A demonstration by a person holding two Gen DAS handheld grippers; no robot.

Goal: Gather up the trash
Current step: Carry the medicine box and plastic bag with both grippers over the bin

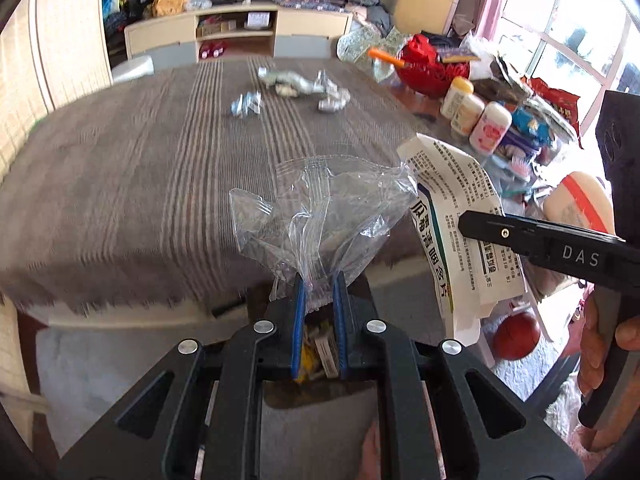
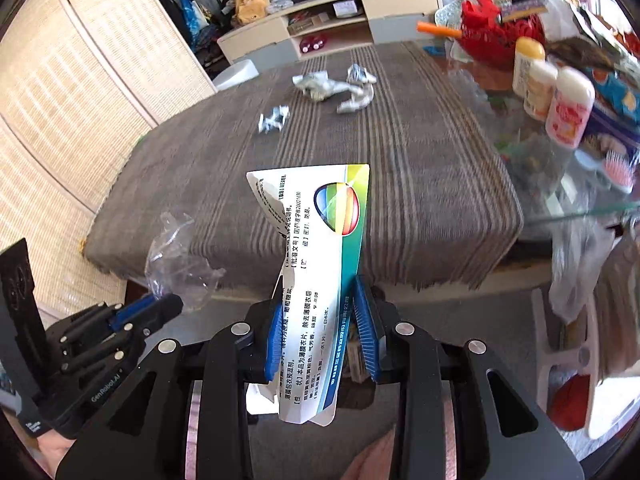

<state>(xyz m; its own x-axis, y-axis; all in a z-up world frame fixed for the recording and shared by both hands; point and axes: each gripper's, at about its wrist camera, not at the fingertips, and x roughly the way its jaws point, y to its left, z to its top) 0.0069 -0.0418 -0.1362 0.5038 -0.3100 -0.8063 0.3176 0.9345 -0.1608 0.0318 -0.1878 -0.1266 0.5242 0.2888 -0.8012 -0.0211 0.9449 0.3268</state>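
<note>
My left gripper [image 1: 318, 280] is shut on a clear plastic bag [image 1: 320, 212], held off the near edge of the table; the bag also shows in the right wrist view [image 2: 176, 256]. My right gripper [image 2: 320, 300] is shut on a flattened white medicine box [image 2: 320, 260] with printed text and a coloured logo; the box also shows in the left wrist view [image 1: 452, 220]. Several crumpled silver wrappers [image 1: 296, 88] lie at the far middle of the striped brown tablecloth [image 1: 160, 160]; they also show in the right wrist view [image 2: 332, 88]. Below the left gripper there is a bin [image 1: 316, 352] with trash inside.
Bottles [image 1: 476, 112], a red basket [image 1: 428, 64] and packets crowd the table's right side; the bottles also show in the right wrist view [image 2: 552, 92]. A TV cabinet [image 1: 240, 36] stands behind. A red ball [image 1: 516, 336] lies on the floor at right.
</note>
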